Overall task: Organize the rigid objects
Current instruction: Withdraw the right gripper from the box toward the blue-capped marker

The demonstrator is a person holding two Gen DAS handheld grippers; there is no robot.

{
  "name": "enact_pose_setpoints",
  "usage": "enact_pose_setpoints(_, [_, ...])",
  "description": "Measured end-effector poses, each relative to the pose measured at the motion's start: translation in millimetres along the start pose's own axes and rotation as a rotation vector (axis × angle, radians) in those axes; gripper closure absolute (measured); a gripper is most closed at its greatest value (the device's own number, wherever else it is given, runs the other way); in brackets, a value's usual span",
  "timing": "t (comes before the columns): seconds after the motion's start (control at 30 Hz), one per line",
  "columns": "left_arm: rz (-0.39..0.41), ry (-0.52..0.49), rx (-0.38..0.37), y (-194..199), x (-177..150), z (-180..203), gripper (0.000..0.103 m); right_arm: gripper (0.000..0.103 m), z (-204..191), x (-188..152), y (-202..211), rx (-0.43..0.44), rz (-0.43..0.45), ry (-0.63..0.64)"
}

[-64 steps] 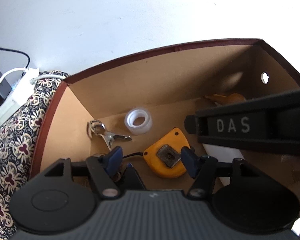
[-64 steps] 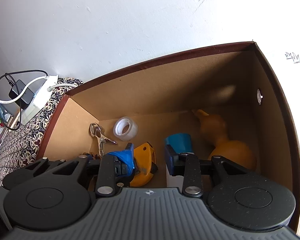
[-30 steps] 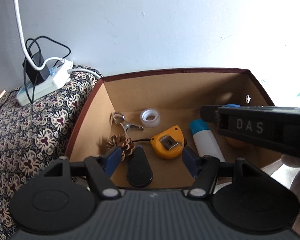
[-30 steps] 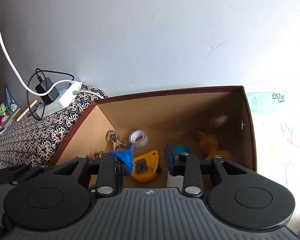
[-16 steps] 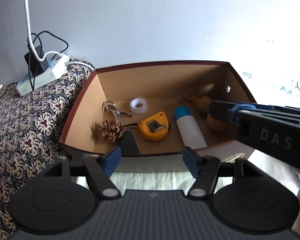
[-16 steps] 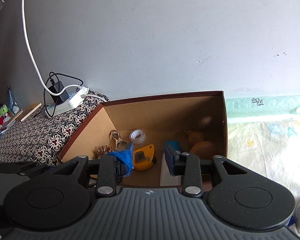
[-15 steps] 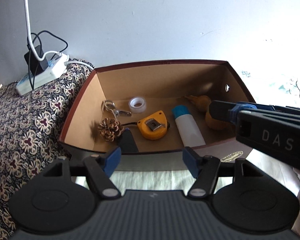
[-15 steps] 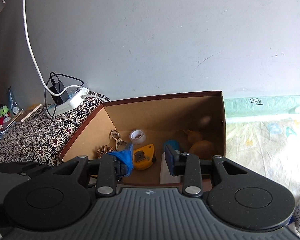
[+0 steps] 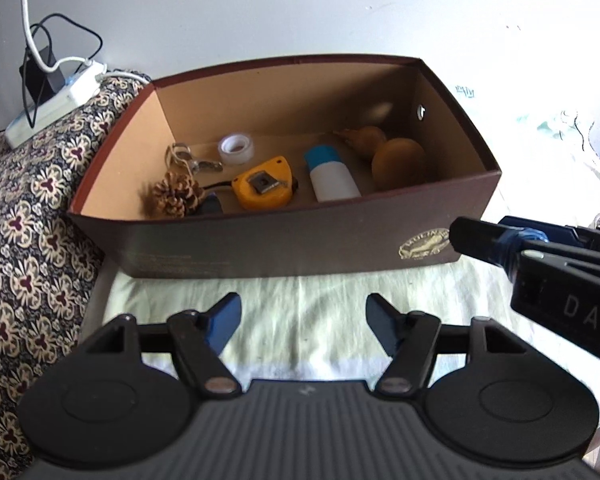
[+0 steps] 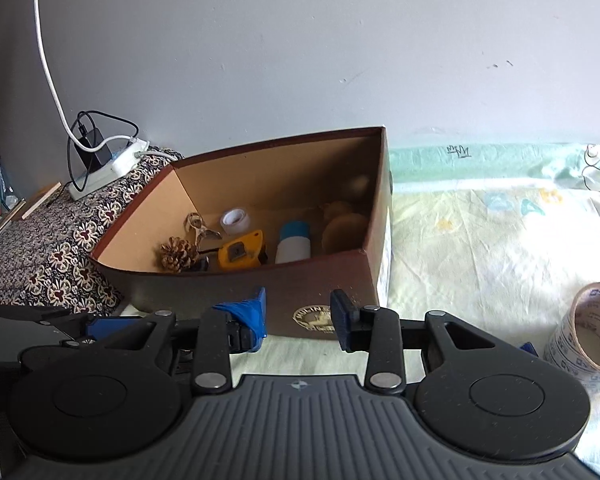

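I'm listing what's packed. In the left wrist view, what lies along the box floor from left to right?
Pinecone → tape measure → bottle → gourd.

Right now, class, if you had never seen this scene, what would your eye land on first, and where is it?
The open brown cardboard box fills the middle, resting on a pale sheet. Inside, the yellow tape measure stands out at the centre, with a pine cone to its left and a blue-capped white bottle to its right. Outside the box, a printed tape roll stands at the right edge.
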State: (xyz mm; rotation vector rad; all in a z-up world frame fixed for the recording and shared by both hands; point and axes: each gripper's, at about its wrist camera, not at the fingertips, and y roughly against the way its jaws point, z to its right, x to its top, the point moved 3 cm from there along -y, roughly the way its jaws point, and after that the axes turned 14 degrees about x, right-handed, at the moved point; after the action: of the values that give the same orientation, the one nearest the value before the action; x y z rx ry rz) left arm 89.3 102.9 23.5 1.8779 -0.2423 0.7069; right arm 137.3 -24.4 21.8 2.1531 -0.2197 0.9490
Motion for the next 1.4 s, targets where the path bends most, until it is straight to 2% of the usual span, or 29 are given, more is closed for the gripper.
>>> enact_pose_setpoints(0.27, [-0.028, -0.065, -0.019, -6.4, -12.1, 32.3, 0.034, 0.084, 26.2, -17.5, 7.7, -0.043, -0.029, -0.081])
enact_pose_setpoints(0.5, [-0.064, -0.099, -0.048, -12.9, -15.9, 53.3, 0.034, 0.083, 40.7, -27.0, 13.8, -0.043, -0.058, -0.135])
enact_pose_setpoints(1.07, [-0.076, -0.194, -0.125, -14.8, -23.9, 91.2, 0.034, 0.082, 68.6, -46.5, 27.5, -0.064, -0.094, -0.196])
enact_pose_setpoints(1.23, [-0.074, -0.222, -0.169, -13.7, -27.7, 101.0, 0.034, 0.082, 75.6, -49.3, 35.0, -0.063, -0.091, -0.211])
enact_pose_setpoints(1.4, [-0.029, -0.267, -0.236, -4.2, -31.3, 114.7, 0.034, 0.082, 89.4, -50.0, 53.3, -0.084, -0.071, -0.222])
